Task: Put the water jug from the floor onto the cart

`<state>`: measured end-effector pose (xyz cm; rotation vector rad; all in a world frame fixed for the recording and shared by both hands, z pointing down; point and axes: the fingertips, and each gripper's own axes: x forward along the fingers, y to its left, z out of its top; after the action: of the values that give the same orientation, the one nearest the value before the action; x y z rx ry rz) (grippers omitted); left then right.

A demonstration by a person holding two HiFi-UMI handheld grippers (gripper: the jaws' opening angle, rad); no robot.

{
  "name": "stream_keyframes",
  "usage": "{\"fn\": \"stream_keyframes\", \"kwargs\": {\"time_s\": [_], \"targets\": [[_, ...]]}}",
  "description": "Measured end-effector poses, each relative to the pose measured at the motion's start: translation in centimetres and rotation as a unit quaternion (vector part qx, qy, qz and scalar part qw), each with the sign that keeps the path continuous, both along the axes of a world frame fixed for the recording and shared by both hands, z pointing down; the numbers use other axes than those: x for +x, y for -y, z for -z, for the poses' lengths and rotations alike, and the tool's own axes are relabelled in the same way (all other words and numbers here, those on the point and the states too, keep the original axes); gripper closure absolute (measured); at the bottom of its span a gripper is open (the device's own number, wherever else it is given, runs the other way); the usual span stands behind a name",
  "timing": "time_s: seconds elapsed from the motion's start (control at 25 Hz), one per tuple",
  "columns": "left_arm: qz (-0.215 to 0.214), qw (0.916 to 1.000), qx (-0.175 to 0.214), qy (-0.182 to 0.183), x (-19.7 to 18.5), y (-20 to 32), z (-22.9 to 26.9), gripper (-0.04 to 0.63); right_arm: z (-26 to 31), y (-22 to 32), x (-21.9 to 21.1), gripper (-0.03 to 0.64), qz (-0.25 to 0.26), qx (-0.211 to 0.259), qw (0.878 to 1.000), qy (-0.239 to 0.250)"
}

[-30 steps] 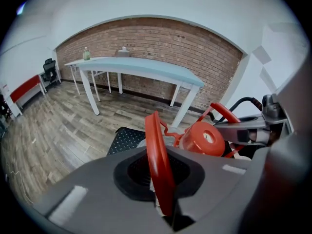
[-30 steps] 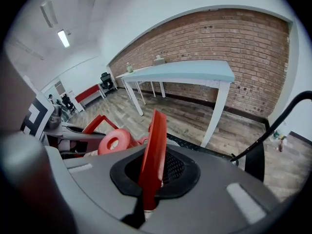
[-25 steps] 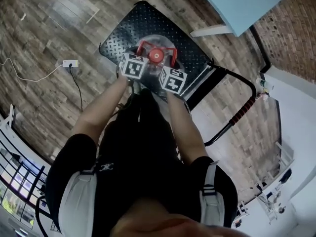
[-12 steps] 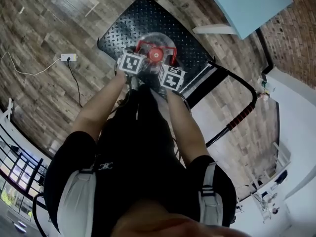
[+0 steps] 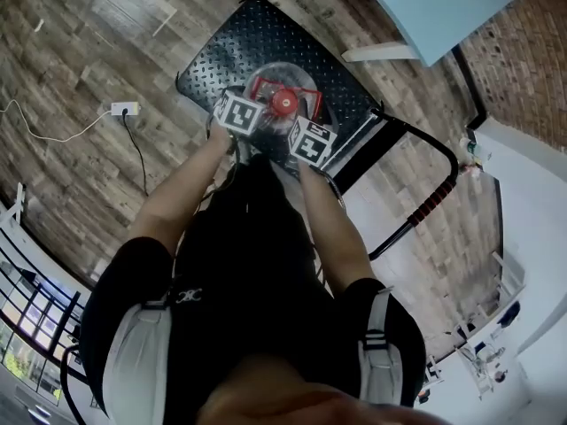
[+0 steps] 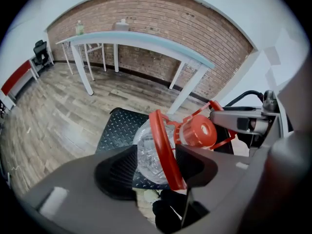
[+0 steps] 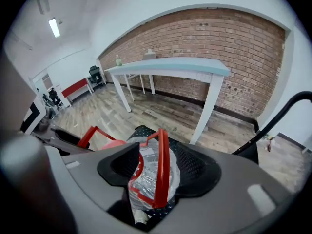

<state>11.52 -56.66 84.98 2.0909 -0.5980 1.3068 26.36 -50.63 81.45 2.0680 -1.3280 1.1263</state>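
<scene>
The clear water jug (image 5: 276, 88), with a red cap (image 5: 283, 103) and a red carrying handle (image 6: 163, 145), stands on the black checker-plate deck of the cart (image 5: 226, 47). Both grippers are over its top. The jaws of my left gripper (image 6: 158, 170) are opening; one red bar of the handle passes between them with gaps either side. The jaws of my right gripper (image 7: 158, 172) are opening too, and the other red bar (image 7: 162, 165) stands free between its pads. The jug's crinkled body (image 7: 145, 182) shows below. The head view shows only the marker cubes.
The cart's push bar (image 5: 436, 197), black with a red grip, rises at the right of the deck. A light blue table (image 5: 434, 7) on white legs stands beyond by the brick wall. A white power strip (image 5: 124, 111) and its cable lie on the wood floor at the left.
The jug and both grippers have sunk a little toward the cart deck. The two marker cubes now sit slightly lower against the jug's top.
</scene>
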Motion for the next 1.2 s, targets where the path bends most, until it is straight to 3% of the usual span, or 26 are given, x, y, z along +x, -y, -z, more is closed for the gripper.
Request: {"fn": "stream_keyframes", "kwargs": {"time_s": [0.12, 0.16, 0.2, 0.24, 0.48, 0.72, 0.88, 1.2], "targets": [[0.015, 0.9992, 0.036, -0.008, -0.9, 0.7, 2.5, 0.383, 2.8, -0.2, -0.6, 0.395, 0.019, 0.014, 1.000, -0.009], [0.024, 0.9986, 0.044, -0.012, -1.3, 0.8, 3.5, 0.451, 3.7, -0.4, -1.0, 0.472, 0.035, 0.012, 0.999, -0.016], [0.033, 0.9980, 0.051, -0.017, -1.6, 0.8, 4.5, 0.577, 4.7, -0.5, -1.5, 0.580, 0.053, 0.009, 0.998, -0.024], [0.040, 0.9972, 0.058, -0.023, -1.8, 0.8, 5.5, 0.595, 5.7, -0.5, -1.9, 0.603, 0.067, 0.011, 0.997, -0.031], [0.049, 0.9897, 0.112, -0.075, -1.5, 1.9, 12.0, 0.595, 12.5, 1.0, -2.8, 0.603, 0.067, 0.093, 0.993, -0.032], [0.044, 0.9797, 0.157, -0.117, -0.9, 2.1, 19.0, 0.595, 17.9, 1.6, -2.4, 0.604, 0.052, 0.136, 0.988, -0.052], [0.033, 0.9717, 0.195, -0.129, -0.2, 2.3, 22.3, 0.595, 20.3, 2.0, -2.2, 0.606, 0.042, 0.169, 0.985, -0.021], [0.020, 0.9632, 0.224, -0.146, 1.2, 2.2, 24.9, 0.595, 22.6, 2.2, -1.8, 0.606, 0.048, 0.199, 0.979, -0.003]]}}
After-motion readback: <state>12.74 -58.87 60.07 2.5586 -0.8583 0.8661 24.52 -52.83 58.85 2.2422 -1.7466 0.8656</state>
